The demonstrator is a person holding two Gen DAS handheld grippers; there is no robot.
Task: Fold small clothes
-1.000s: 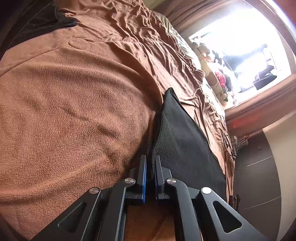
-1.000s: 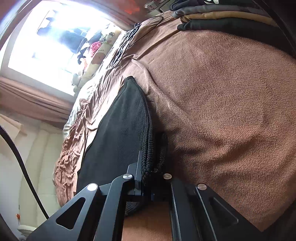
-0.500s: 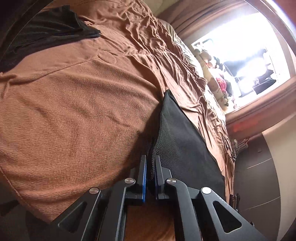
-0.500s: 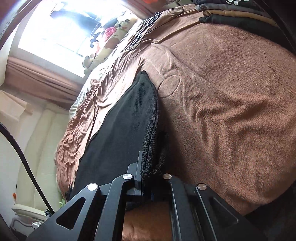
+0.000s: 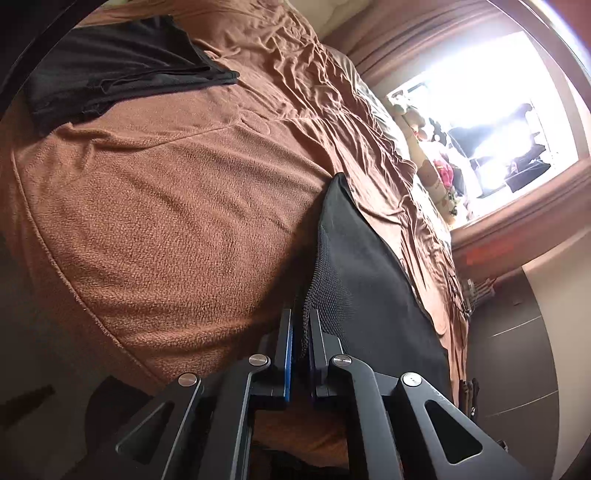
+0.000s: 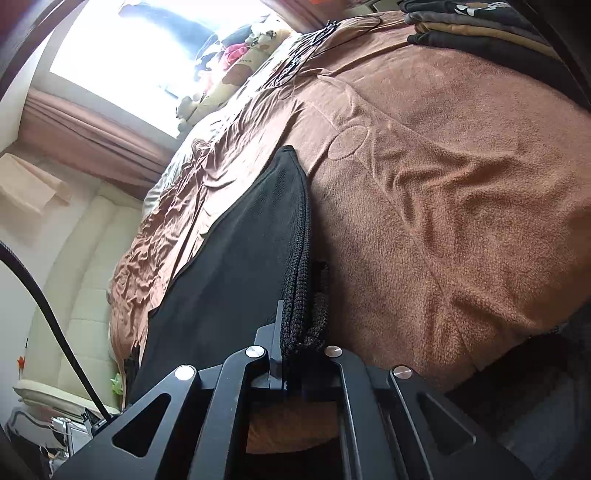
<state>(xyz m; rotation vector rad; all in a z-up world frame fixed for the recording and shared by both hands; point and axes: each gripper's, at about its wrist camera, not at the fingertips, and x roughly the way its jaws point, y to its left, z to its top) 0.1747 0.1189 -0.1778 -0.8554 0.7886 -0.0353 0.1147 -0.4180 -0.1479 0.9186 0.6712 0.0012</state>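
A bed spread with a brown fleece blanket (image 5: 177, 206) fills most of both views, its rumpled sheet running back toward a bright window (image 5: 491, 110) with stuffed toys (image 5: 436, 173) along the sill.

Over the blanket hangs a black mesh garment (image 5: 369, 280), stretched taut between the two grippers, so that each camera looks along one of its edges. In the left wrist view the cloth spreads to the right of the fingers, and its ribbed hem runs straight down into the gap between them. In the right wrist view the same garment (image 6: 236, 266) spreads to the left, with its thick knitted hem bunched at the fingers.

The left gripper (image 5: 301, 332) is closed to a narrow slit, pinching the hem between its blue-faced pads. The right gripper (image 6: 303, 336) is clamped fully on the bunched hem, so that the fabric hides the pads.

Only the left wrist view shows a loose dark garment (image 5: 122, 70) lying crumpled at the far corner of the blanket. Only the right wrist view shows a stack of folded clothes (image 6: 476, 33) at the blanket's far edge, a cream padded headboard (image 6: 74, 280) at the left, and a black cable (image 6: 48, 314) crossing in front of it.
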